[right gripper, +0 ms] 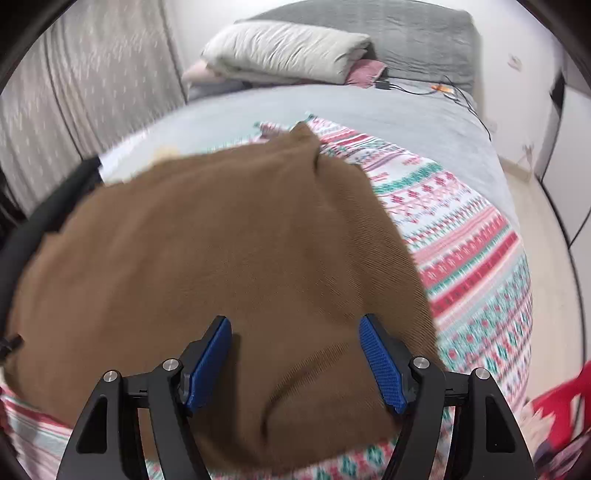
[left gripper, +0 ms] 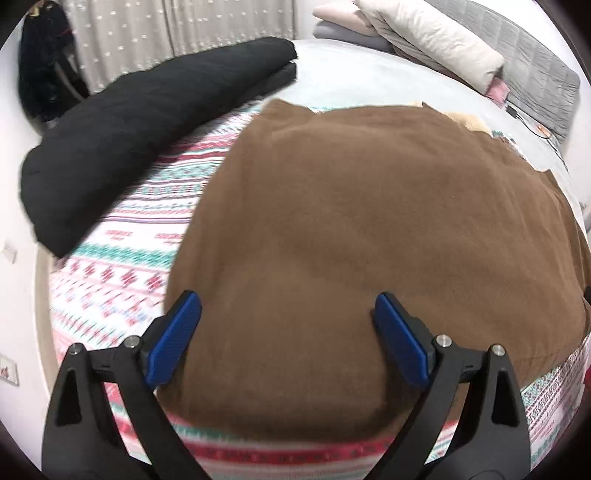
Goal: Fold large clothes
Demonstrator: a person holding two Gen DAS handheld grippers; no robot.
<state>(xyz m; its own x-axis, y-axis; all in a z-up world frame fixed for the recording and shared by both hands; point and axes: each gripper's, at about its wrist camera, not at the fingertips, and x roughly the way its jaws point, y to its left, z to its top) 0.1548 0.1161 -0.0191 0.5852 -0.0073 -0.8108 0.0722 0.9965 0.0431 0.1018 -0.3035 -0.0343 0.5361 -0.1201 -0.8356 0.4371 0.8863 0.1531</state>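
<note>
A large brown garment [left gripper: 351,229] lies folded flat on a patterned red, white and green blanket [left gripper: 129,236] on the bed. My left gripper [left gripper: 288,306] hovers open over its near left part, blue pads [left gripper: 173,343] wide apart with nothing between them. In the right wrist view the same brown garment [right gripper: 221,251] fills the middle, with the patterned blanket [right gripper: 461,243] to its right. My right gripper [right gripper: 295,332] stands open above the garment's near edge, nothing held. Both views are a little blurred by motion.
A black folded garment [left gripper: 140,125] lies at the left of the bed. Pillows [left gripper: 436,44] and a grey headboard [right gripper: 406,33] sit at the far end. A cable and charger [right gripper: 413,86] lie on the grey sheet. Curtains [right gripper: 81,110] hang at left. Red fabric [right gripper: 561,398] shows at the right edge.
</note>
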